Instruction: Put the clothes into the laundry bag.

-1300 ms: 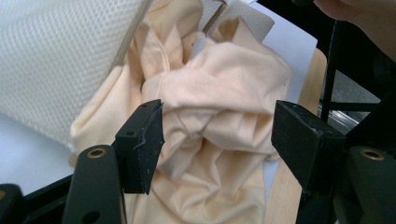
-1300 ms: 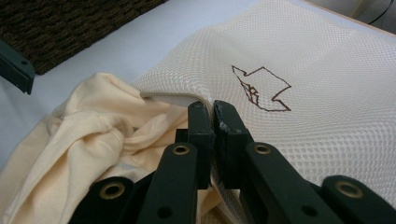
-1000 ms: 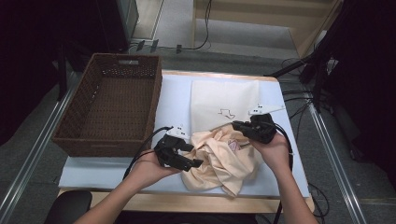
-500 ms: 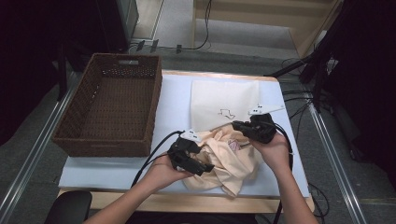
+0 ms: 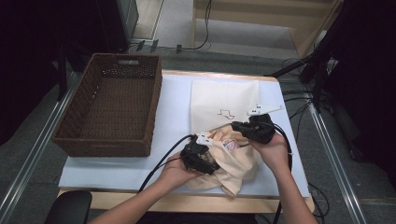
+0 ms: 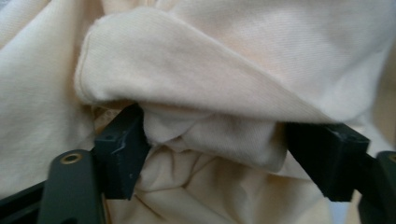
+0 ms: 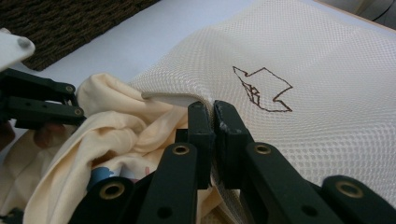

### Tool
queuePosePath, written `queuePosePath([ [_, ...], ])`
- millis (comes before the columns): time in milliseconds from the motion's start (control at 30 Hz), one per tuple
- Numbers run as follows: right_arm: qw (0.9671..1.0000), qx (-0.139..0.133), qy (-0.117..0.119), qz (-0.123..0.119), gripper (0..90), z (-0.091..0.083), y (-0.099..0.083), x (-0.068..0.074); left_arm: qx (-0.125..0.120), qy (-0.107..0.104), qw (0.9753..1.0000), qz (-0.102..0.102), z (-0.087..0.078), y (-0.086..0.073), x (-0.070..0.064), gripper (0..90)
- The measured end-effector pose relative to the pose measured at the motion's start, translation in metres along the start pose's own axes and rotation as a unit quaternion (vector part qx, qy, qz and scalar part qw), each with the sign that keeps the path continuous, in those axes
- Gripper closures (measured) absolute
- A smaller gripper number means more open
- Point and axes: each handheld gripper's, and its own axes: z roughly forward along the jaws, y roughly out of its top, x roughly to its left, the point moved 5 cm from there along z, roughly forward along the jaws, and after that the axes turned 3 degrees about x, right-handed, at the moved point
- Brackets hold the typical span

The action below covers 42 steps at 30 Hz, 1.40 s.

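1. Between the earlier frames and now, the left gripper is being carried rightward, away from the wicker basket and deeper into the cream garment; the right gripper is being kept where it was.
2. Between the left gripper's fingers a bunched fold of the garment is being spanned, with a larger fold draped just above both pads.
3. The left jaws are being held wide apart, the cloth touching the inner face of the left pad; no squeeze is being applied.
4. Between the right gripper's fingers the near edge of the mesh bag is being pinched, the printed arrow mark lying just beyond the tips.
5. The right jaws are being kept pressed together on that mesh edge, the garment bunched just left of them.
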Motion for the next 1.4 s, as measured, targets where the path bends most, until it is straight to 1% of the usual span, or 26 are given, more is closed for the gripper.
queuePosePath([
  [67, 1.0, 0.0, 0.0, -0.002, 87.2, 0.0, 0.0, 0.0, 0.0, 0.009, 0.9999, 0.011, -0.001, -0.002, 0.001, 43.0],
  [100, 1.0, 0.0, 0.001, -0.002, 87.3, 0.0, 0.0, 0.0, -0.008, 0.01, 0.9999, 0.011, 0.0, -0.002, 0.002, 49.2],
  [133, 1.0, 0.0, 0.001, 0.0, 87.3, 0.0, 0.0, 0.0, -0.003, 0.006, 0.9999, 0.012, 0.0, -0.002, 0.003, 56.1],
  [167, 1.0, 0.0, 0.001, 0.0, 87.3, 0.0, 0.0, 0.0, -0.003, 0.002, 0.9999, 0.011, 0.001, -0.002, 0.002, 60.6],
  [200, 1.0, 0.0, 0.001, 0.0, 87.3, 0.0, 0.0, 0.0, 0.001, 0.0, 0.9999, 0.014, 0.002, -0.001, 0.002, 65.7],
  [267, 1.0, 0.0, 0.001, -0.003, 87.3, 0.0, 0.0, 0.001, 0.005, 0.0, 0.9998, 0.018, 0.002, 0.002, 0.0, 72.2],
  [300, 1.0, -0.001, 0.0, -0.001, 87.3, -0.001, 0.001, 0.001, 0.005, -0.002, 0.9999, 0.016, 0.002, 0.005, 0.0, 74.1],
  [400, 1.0, -0.003, 0.002, 0.001, 87.4, -0.003, 0.001, 0.002, 0.013, -0.004, 0.9998, 0.012, 0.001, 0.013, -0.001, 76.0],
  [467, 1.0, -0.006, 0.002, 0.0, 87.4, -0.004, 0.002, 0.002, 0.008, -0.003, 0.9999, 0.009, 0.001, 0.021, -0.001, 76.3],
  [567, 0.9999, -0.011, 0.002, -0.004, 87.5, -0.006, 0.004, 0.003, 0.006, 0.004, 0.9999, 0.009, 0.0, 0.034, -0.001, 76.5],
  [700, 0.9998, -0.019, 0.004, -0.005, 87.5, -0.009, 0.007, 0.006, -0.004, 0.012, 0.9999, 0.004, -0.001, 0.05, 0.001, 76.5],
  [800, 0.9997, -0.024, 0.002, -0.005, 87.6, -0.011, 0.008, 0.007, 0.004, 0.02, 0.9998, 0.0, 0.003, 0.06, 0.005, 76.5],
  [867, 0.9996, -0.028, 0.005, 0.0, 87.7, -0.013, 0.009, 0.006, 0.01, 0.023, 0.9997, -0.005, 0.006, 0.064, 0.009, 76.5],
  [900, 0.9995, -0.031, 0.006, 0.001, 87.7, -0.013, 0.009, 0.006, 0.015, 0.024, 0.9996, -0.01, 0.009, 0.065, 0.012, 76.5],
  [933, 0.9995, -0.03, 0.005, 0.001, 87.7, -0.014, 0.009, 0.006, 0.014, 0.023, 0.9994, -0.02, 0.012, 0.066, 0.015, 76.5],
  [967, 0.9995, -0.03, 0.006, 0.0, 87.7, -0.014, 0.009, 0.007, 0.016, 0.027, 0.9993, -0.021, 0.014, 0.067, 0.017, 76.4],
  [1033, 0.9995, -0.029, 0.008, -0.001, 87.7, -0.014, 0.01, 0.008, 0.023, 0.03, 0.9988, -0.033, 0.019, 0.067, 0.022, 76.4],
  [1067, 0.9995, -0.029, 0.008, -0.003, 87.7, -0.013, 0.01, 0.008, 0.024, 0.03, 0.9985, -0.039, 0.021, 0.067, 0.025, 76.3],
  [1133, 0.9995, -0.027, 0.011, -0.005, 87.8, -0.013, 0.01, 0.009, 0.018, 0.032, 0.9979, -0.052, 0.021, 0.07, 0.027, 76.3],
  [1233, 0.9995, -0.029, 0.012, -0.005, 87.8, -0.013, 0.01, 0.009, 0.006, 0.039, 0.9974, -0.061, 0.017, 0.076, 0.03, 76.3],
  [1267, 0.9994, -0.03, 0.013, -0.005, 87.8, -0.013, 0.01, 0.009, 0.007, 0.039, 0.9975, -0.059, 0.017, 0.076, 0.031, 76.3],
  [1400, 0.9996, -0.026, 0.013, -0.004, 87.8, -0.012, 0.009, 0.009, 0.012, 0.055, 0.9971, -0.052, 0.026, 0.076, 0.034, 75.8],
])
